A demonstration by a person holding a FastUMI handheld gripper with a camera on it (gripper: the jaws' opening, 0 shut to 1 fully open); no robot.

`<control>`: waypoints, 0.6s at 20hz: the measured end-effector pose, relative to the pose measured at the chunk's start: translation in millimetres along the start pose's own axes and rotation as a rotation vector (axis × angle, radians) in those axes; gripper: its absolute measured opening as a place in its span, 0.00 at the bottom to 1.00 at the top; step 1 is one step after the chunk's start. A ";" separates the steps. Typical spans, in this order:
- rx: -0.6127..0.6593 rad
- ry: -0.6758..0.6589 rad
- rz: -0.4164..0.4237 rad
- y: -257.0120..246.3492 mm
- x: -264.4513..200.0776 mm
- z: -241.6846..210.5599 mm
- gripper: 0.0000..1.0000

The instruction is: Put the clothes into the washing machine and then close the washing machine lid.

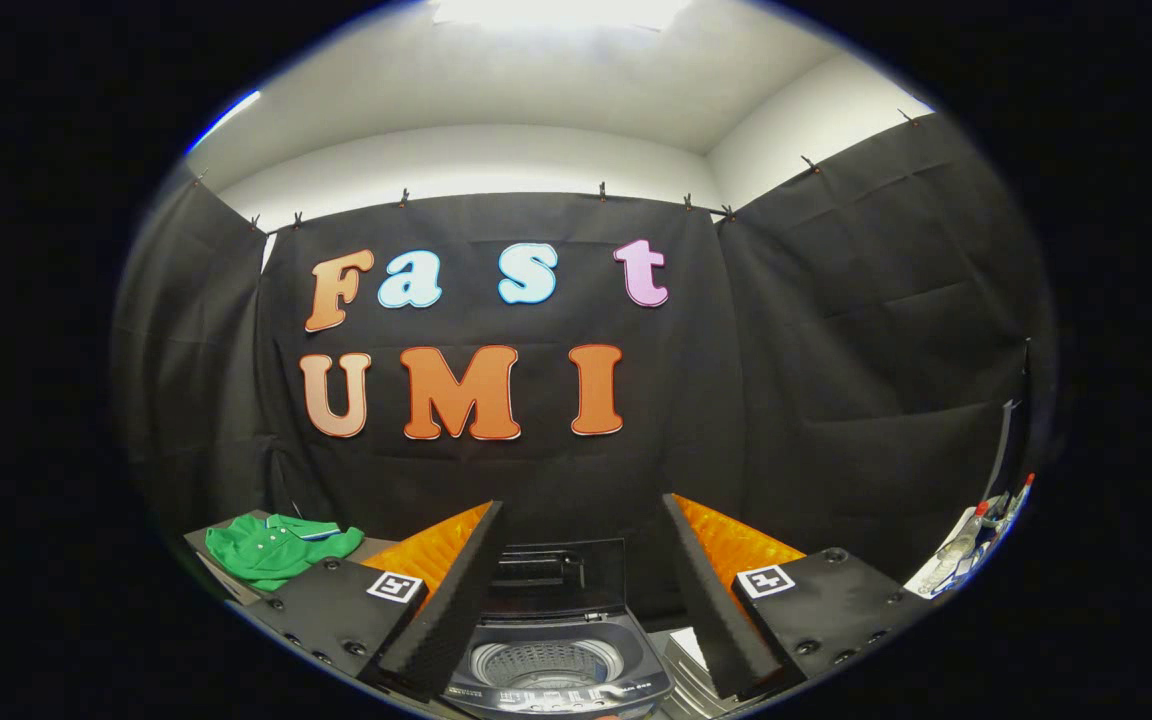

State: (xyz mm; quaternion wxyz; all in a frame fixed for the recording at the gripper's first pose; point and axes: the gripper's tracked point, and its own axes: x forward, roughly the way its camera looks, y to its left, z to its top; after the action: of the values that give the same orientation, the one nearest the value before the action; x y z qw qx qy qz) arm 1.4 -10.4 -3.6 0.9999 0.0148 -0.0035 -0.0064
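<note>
Gripper (576, 590) released, fingers spread wide, gripping nothing. Washing machine (556, 665) sits between the fingers, just ahead and below; lid (558, 572) raised upright at its back (drum visible, no clothes seen inside). Green shirt (276, 548) lies crumpled on the table (211, 545), left of the left finger.

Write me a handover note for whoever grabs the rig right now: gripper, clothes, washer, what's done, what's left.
Gripper: open, fingers spread wide, holding nothing.
Washing machine: low between the fingers, lid up, drum looks empty as far as can be seen.
Green shirt: lying on a surface beyond the left finger, off to the left of the machine, untouched.
Done: nothing loaded yet; the lid is already open.
Left: swing left, pick up the shirt, drop it into the drum, then close the lid.
</note>
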 end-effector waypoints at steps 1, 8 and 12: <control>0.002 0.000 0.000 0.0 0.2 -0.1 0.98; 0.004 0.001 -0.005 -0.4 0.2 -1.0 0.98; 0.010 0.007 -0.002 1.7 -0.3 -2.5 0.98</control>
State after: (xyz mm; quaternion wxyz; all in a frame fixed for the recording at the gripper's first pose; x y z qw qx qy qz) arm 1.2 -8.7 -6.0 0.9998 0.0196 -0.0002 -0.0073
